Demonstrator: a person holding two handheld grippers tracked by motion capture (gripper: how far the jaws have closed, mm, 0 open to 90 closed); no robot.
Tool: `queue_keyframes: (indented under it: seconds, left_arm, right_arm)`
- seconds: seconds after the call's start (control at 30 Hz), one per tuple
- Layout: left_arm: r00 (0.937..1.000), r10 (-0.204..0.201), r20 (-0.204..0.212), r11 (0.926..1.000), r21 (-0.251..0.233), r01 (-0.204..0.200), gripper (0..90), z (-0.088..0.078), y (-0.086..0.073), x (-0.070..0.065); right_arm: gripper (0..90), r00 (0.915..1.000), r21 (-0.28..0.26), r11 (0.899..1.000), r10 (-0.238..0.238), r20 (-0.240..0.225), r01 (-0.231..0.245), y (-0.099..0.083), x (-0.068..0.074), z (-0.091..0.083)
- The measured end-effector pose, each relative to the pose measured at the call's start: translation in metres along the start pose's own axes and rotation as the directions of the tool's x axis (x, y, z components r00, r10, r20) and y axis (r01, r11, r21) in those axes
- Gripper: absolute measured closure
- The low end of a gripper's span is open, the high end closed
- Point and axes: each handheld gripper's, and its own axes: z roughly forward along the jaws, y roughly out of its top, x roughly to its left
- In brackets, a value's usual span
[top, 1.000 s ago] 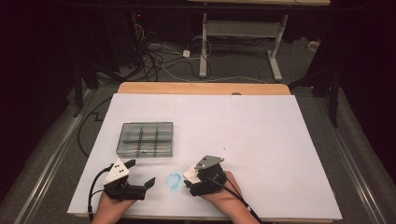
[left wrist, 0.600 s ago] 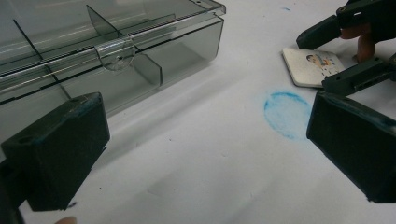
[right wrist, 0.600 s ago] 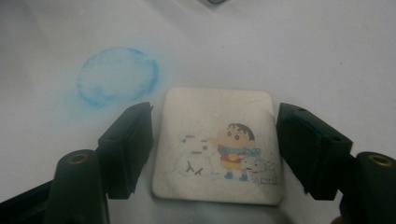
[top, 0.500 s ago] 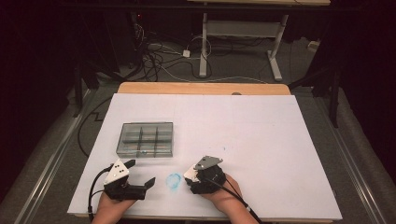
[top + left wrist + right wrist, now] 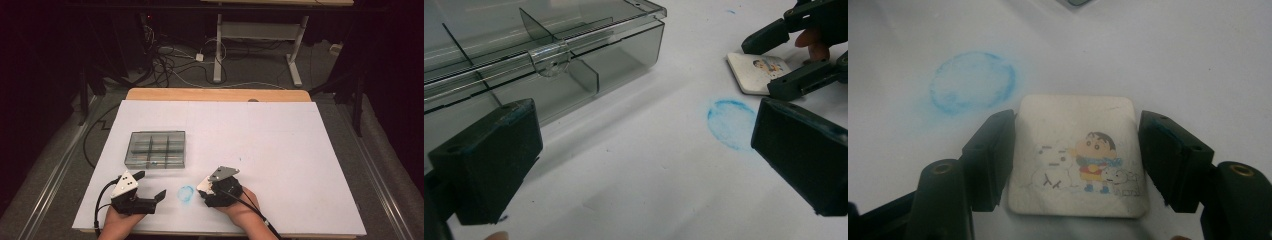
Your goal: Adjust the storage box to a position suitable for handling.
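Observation:
A white square tile (image 5: 1078,155) with a cartoon print lies flat on the white table sheet (image 5: 280,140). My right gripper (image 5: 1075,150) has just been closing its jaws on it, and both pads now press its side edges. The left gripper view shows that tile (image 5: 756,72) between the right gripper's (image 5: 804,50) jaws. Just left of the right gripper (image 5: 204,192) is a round blue smudge (image 5: 186,193) on the sheet. My left gripper (image 5: 151,185) rests near the front edge with its jaws wide open (image 5: 644,150) and nothing between them, and the smudge (image 5: 731,122) lies just ahead of it.
A smoky clear plastic compartment box (image 5: 156,149), lid shut, sits behind the left gripper. Its front wall (image 5: 589,75) is close to the left jaw. Past the table's far wooden edge (image 5: 215,94) are cables and desk legs on the floor.

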Motion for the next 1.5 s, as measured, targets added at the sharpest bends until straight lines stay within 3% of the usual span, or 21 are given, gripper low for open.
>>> queue_keyframes:
  seconds: [0.17,0.43,0.67,0.87,1.0,1.1,1.27,1.5]
  left_arm:
    - [1.0,-0.006,0.008,1.0,-0.003,0.006,0.0,0.0,0.0,0.001]
    - [1.0,-0.006,0.007,1.0,0.003,0.006,0.0,0.0,0.0,0.001]
    - [0.9998,-0.012,0.013,0.9999,-0.003,0.012,0.0,0.0,0.0,0.002]
    - [0.9998,-0.018,0.011,0.9998,-0.005,0.018,0.0,0.0,0.0,0.002]
    - [0.9997,-0.021,0.012,0.9998,-0.004,0.021,0.0,0.0,0.0,0.003]
    - [0.9997,-0.021,0.012,0.9998,-0.005,0.021,0.0,-0.001,0.0,0.003]
    - [0.9998,-0.015,0.011,0.9999,0.004,0.015,0.0,0.0,0.0,0.002]
    - [0.9997,-0.018,0.016,0.9998,0.009,0.018,0.0,0.0,0.001,0.003]
  right_arm:
    - [34.1,0.9997,-0.021,1.0,0.015,-0.018,-0.016,-0.001,-0.002,-0.004]
    - [34.0,0.9999,-0.041,0.999,-0.003,-0.01,0.002,-0.006,-0.004,-0.022]
    - [34.0,0.9985,-0.057,0.998,0.034,0.044,-0.032,-0.024,-0.019,-0.045]
    - [33.9,0.9923,-0.072,0.995,0.08,0.094,-0.074,-0.042,-0.036,-0.067]
    - [34.0,0.9817,-0.081,0.989,0.135,0.134,-0.125,-0.059,-0.053,-0.084]
    - [33.9,0.9767,-0.084,0.987,0.149,0.154,-0.138,-0.065,-0.059,-0.091]
    - [33.9,0.9601,-0.097,0.98,0.189,0.207,-0.172,-0.082,-0.072,-0.11]
    - [33.9,0.9282,-0.115,0.967,0.253,0.273,-0.23,-0.108,-0.09,-0.136]
